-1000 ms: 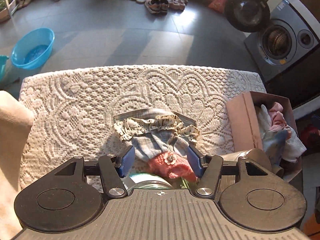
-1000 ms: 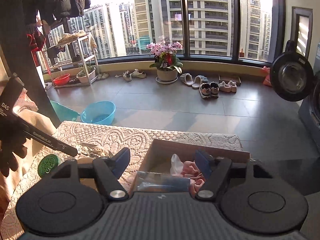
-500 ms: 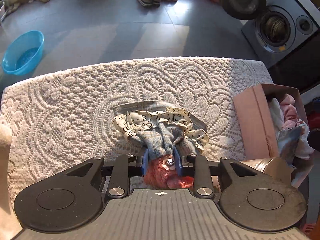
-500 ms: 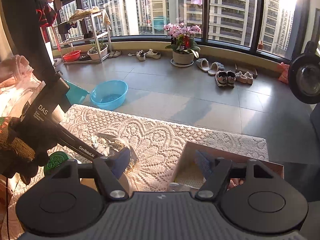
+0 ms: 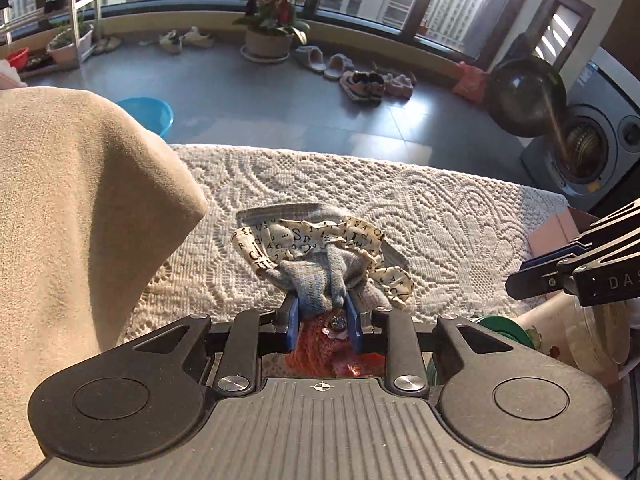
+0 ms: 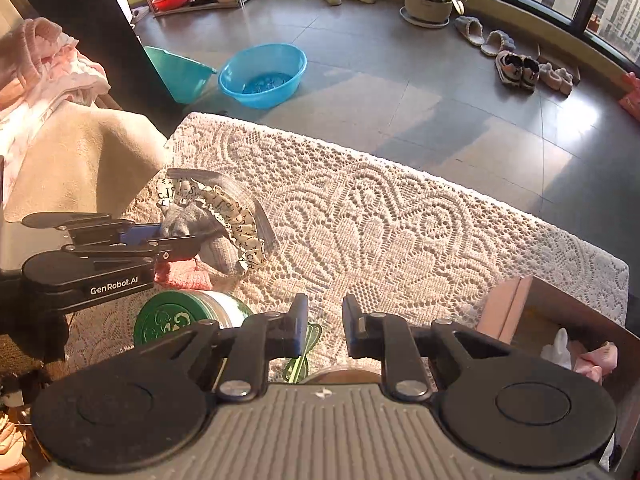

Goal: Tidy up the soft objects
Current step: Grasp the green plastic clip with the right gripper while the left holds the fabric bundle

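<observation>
A grey knitted garment (image 5: 320, 276) trimmed with a letter-print ruffle (image 5: 280, 240) lies bunched on the lace tablecloth (image 5: 440, 216). My left gripper (image 5: 324, 316) is shut on the grey knit. A red knitted piece (image 5: 320, 354) with a small jewel sits just under its pads. The right wrist view shows the same left gripper (image 6: 180, 240) gripping the bundle (image 6: 220, 216) from the left. My right gripper (image 6: 325, 328) hovers over bare lace near the table's front. Its jaws are closing to a narrow gap with nothing between them. It also enters the left wrist view at the right edge (image 5: 516, 280).
A pink cardboard box (image 6: 504, 312) holding soft pink clothes (image 6: 596, 360) stands at the table's right end. A green-lidded tin (image 6: 168, 320) sits near the front. A beige cloth (image 5: 80, 220) hangs at the left. A blue basin (image 6: 262, 74) is on the floor.
My left gripper closed on the grey knit and tilted up, bringing the window into view. My right gripper swung from the box towards the table middle, tipped downward, and its jaws narrowed.
</observation>
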Demonstrator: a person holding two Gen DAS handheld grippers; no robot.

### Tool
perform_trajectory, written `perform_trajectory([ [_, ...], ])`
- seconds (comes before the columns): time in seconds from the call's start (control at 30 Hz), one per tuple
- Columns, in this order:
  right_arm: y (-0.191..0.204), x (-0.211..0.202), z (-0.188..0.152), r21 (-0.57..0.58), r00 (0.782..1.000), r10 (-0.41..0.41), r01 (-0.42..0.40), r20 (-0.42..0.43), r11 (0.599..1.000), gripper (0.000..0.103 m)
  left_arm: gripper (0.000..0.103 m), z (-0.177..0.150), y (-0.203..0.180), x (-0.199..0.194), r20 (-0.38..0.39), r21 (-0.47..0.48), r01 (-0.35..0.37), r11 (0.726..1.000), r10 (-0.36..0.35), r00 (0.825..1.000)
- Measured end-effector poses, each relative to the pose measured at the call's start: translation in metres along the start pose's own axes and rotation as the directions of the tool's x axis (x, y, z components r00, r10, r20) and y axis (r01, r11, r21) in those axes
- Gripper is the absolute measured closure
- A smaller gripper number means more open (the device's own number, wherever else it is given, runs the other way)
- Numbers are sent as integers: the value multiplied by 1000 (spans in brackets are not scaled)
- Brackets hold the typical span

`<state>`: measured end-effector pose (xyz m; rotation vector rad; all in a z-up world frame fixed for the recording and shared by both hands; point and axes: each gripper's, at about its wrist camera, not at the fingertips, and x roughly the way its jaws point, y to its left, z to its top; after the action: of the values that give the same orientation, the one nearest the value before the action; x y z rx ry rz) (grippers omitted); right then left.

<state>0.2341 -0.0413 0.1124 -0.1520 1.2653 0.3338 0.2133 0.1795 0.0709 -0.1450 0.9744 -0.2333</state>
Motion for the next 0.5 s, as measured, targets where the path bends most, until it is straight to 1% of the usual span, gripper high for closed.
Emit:
perform_trajectory([
  [0.07, 12, 21, 8, -7, 995, -36, 35, -97, 999, 86, 75, -6, 5, -1, 16, 2, -2, 1000, 2, 1000],
  [0.17, 18, 45, 11, -13, 975, -90, 89, -204, 996, 88, 75, -12, 13, 3, 20, -21, 24, 999, -24, 1000],
  [0.27, 21, 57, 14, -20, 959, -115, 114, -260, 993, 90, 75, -17, 22, 9, 16, -59, 58, 997, -57, 998],
  [0.33, 23, 65, 17, -22, 946, -146, 146, -288, 989, 90, 75, -19, 28, 12, 19, -73, 75, 994, -74, 997],
  [0.43, 23, 74, 21, -28, 932, -161, 161, -325, 987, 90, 75, -21, 28, 10, 26, -60, 78, 995, -77, 997],
  [0.5, 23, 76, 24, -31, 928, -157, 156, -337, 987, 90, 75, -22, 26, 10, 32, -55, 79, 995, -77, 997],
])
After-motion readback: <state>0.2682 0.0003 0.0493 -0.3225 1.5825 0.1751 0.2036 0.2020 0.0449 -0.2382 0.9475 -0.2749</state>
